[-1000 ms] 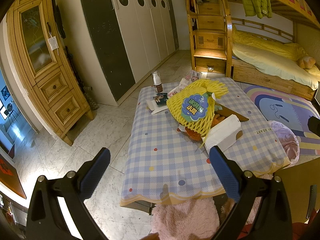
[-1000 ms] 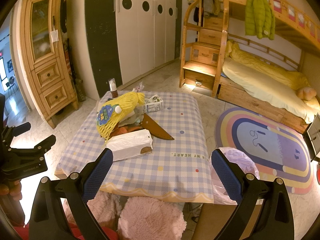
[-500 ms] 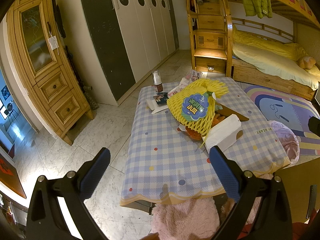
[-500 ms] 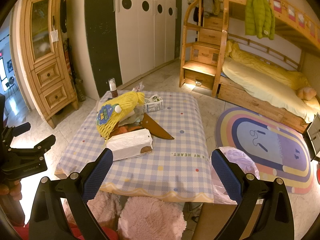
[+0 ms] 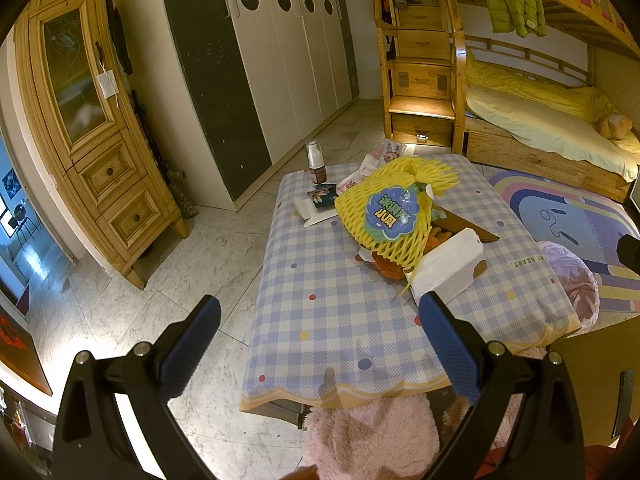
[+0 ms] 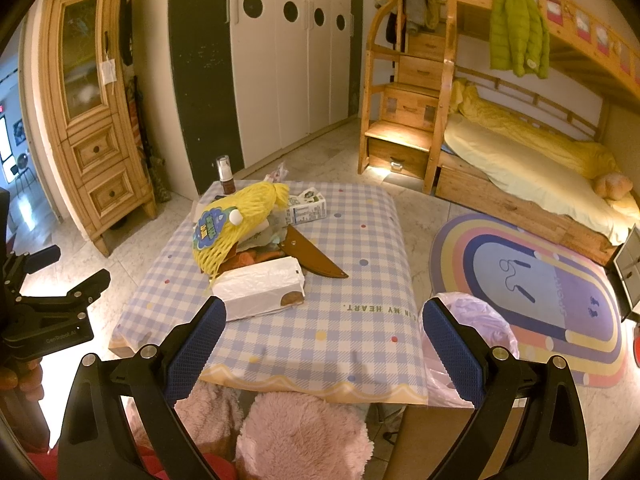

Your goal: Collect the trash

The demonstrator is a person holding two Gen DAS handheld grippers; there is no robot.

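Left gripper (image 5: 316,344): jaws spread wide, nothing between the blue pads (image 5: 191,346), hovering off the near edge of the checkered tablecloth (image 5: 320,280). Same gripper seen from the right wrist camera at far left (image 6: 60,280), held by a hand (image 6: 20,376).

Right gripper (image 6: 324,346): jaws spread wide too, empty, above the near table edge.

Trash pile dead ahead of both grippers, well apart from the fingertips:
- yellow foam fruit net (image 5: 384,216) with blue label, on top of the pile; also visible ahead-left of the right gripper (image 6: 232,224)
- white plastic-wrapped package (image 6: 260,286), closest item, just ahead of the right gripper's left finger; in the left wrist view just beyond the right finger (image 5: 448,268)
- brown pointed sheath-like piece (image 6: 312,252) behind the package, tip toward the right
- small printed carton (image 6: 306,208) at the far side
- orange scraps (image 5: 386,268) under the net, touching it
- pump bottle (image 5: 316,162) upright at the far-left corner, card and paper (image 5: 320,204) just in front of it

Lilac plastic trash bag (image 6: 476,320) off the table's right edge, right behind the right gripper's right finger; also at right in the left wrist view (image 5: 572,280).

Pink fluffy stools (image 6: 300,436) below, tucked under the near edge.
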